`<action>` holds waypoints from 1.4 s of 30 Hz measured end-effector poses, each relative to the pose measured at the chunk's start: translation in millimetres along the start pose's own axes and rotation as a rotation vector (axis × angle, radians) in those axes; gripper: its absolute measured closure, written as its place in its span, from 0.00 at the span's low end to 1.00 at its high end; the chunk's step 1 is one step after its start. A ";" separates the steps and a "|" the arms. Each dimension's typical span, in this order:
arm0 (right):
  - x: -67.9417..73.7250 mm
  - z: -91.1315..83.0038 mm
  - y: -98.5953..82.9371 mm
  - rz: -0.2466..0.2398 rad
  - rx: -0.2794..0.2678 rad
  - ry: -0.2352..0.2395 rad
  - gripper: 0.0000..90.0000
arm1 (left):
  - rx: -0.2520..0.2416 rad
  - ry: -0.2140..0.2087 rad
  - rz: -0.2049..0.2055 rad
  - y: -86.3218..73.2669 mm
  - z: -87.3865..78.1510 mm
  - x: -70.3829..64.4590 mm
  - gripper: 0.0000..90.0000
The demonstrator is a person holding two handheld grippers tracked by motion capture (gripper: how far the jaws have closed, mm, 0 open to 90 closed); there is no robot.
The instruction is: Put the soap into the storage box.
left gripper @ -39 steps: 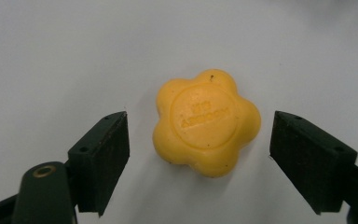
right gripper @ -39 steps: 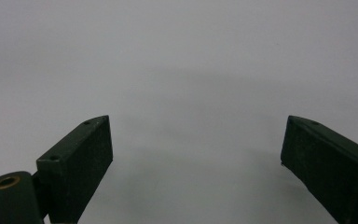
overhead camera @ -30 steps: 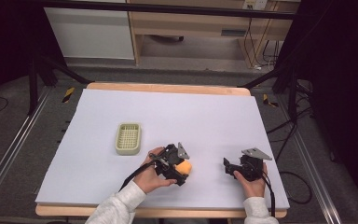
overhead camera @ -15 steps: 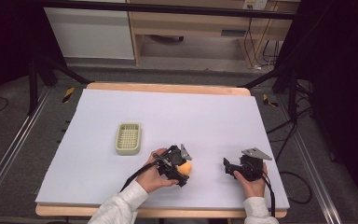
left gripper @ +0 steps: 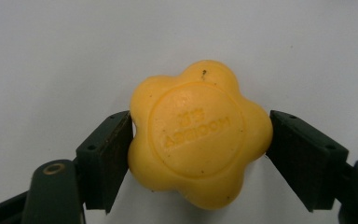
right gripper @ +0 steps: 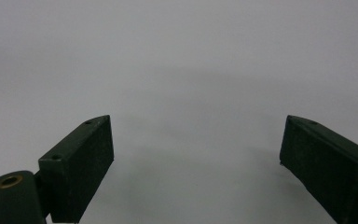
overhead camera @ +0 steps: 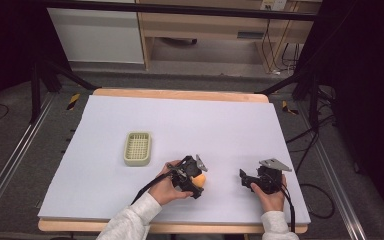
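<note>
Tabletop (overhead camera: pixel 230 120) under white sheeting carries everything I see — a pale green slotted plastic basket (overhead camera: pixel 137 148) left of centre. My right gripper (right gripper: pixel 196 163) rests near the front edge, jaws spread; my left gripper (left gripper: pixel 198 149) pinches a yellow flower-shaped soap bar (left gripper: pixel 198 135).

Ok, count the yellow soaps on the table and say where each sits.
1: a flower-shaped yellow soap between the jaws of the left gripper, right of the slotted soap dish. No hiding spots apparent.
</note>
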State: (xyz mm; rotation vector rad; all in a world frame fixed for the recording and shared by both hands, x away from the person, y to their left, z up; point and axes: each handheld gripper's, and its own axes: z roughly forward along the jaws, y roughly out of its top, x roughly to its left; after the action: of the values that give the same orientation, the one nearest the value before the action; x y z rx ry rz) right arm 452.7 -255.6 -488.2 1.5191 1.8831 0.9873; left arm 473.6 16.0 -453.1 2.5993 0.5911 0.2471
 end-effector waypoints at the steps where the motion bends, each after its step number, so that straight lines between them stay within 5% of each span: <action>1: -0.2 0.0 0.0 -0.002 0.001 0.000 0.11 | 0.000 0.000 0.000 0.0 0.0 0.0 0.27; 42: -0.9 0.2 0.1 -0.003 0.003 0.002 0.11 | 0.038 -0.018 -0.026 4.6 9.1 3.2 0.29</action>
State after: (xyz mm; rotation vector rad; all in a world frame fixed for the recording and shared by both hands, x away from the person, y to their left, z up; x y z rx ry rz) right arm 453.1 -256.4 -488.4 1.5172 1.8881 0.9857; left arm 480.6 10.2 -458.8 2.6259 0.6291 0.2062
